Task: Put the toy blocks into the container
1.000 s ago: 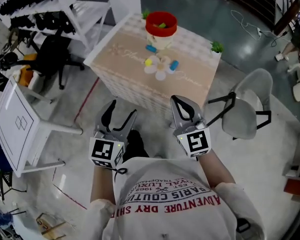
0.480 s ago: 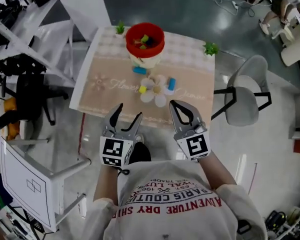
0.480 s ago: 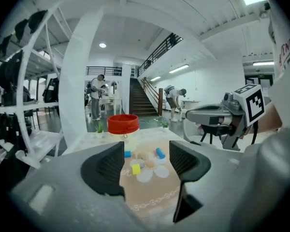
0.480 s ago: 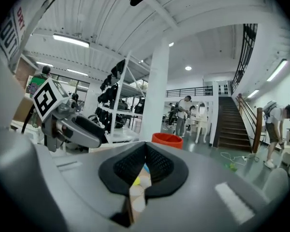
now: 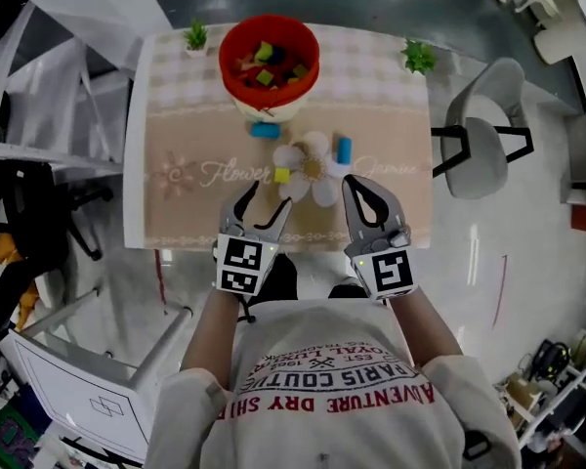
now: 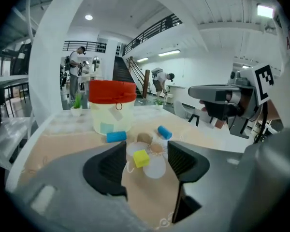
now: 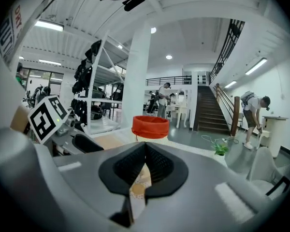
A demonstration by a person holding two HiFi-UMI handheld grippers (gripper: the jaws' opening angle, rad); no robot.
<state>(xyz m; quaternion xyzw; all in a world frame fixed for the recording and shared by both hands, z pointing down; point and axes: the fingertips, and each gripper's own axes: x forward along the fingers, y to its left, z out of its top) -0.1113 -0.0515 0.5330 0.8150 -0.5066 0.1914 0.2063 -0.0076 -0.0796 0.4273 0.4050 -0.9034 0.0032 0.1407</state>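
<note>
Table (image 5: 176,213) is now right under me. It was well off a second ago, so the approach is done and picking can start.

Left gripper (image 5: 262,208) is over the near edge of the table, jaws apart. They have just been closing a little, with nothing between the pads. In the left gripper view the yellow block (image 6: 141,158) sits framed in the gap, lying on the table just ahead of the tips, untouched. I judge it the first pick: push forward, then close.

Right gripper (image 5: 359,189) is beside it, also over the near edge, jaws fully together and empty. It has to open before it can take anything.

The yellow block lies at the edge of a white flower mat (image 5: 317,169). Past that, a blue cylinder (image 5: 344,149) is on the right and a blue block (image 5: 266,130) lies close to the container's foot.

The red-rimmed container (image 5: 232,42) is at the far side, upright, with some blocks (image 5: 259,55) already inside. Three pieces are still out.
</note>
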